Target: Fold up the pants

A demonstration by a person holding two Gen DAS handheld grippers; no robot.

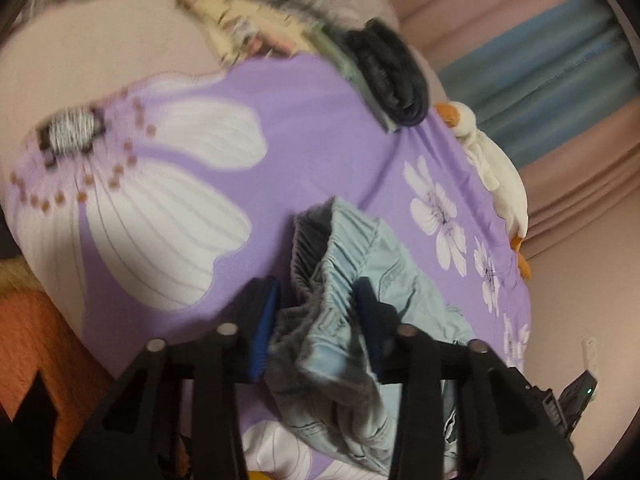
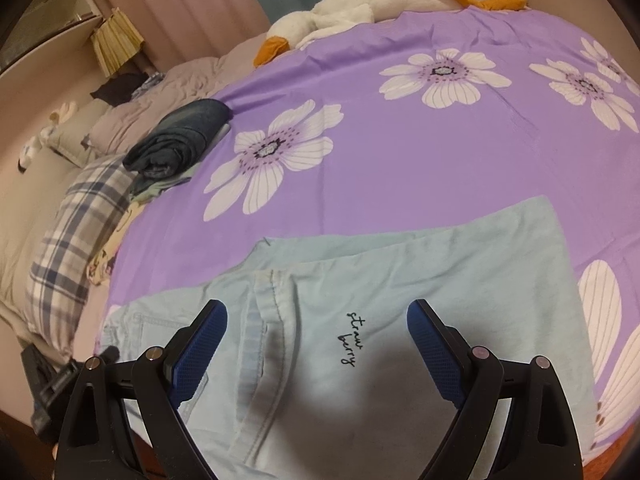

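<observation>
Pale blue pants [image 2: 400,280] lie on a purple flowered bedspread [image 2: 400,140], with the legs spread flat and "strawberry" stitched in black. My right gripper [image 2: 316,344] is open and empty just above the flat legs. In the left wrist view my left gripper [image 1: 316,320] is shut on the bunched elastic waistband of the pants [image 1: 340,272] and holds it lifted off the bedspread [image 1: 300,128]. The rest of the pants hangs below, partly hidden by the fingers.
A folded dark garment [image 2: 180,140] on other folded clothes sits at the bedspread's left edge, also in the left wrist view [image 1: 388,72]. A white plush goose [image 2: 352,4] lies along the far edge. A plaid pillow [image 2: 76,224] lies to the left. Curtains [image 1: 540,60] hang behind.
</observation>
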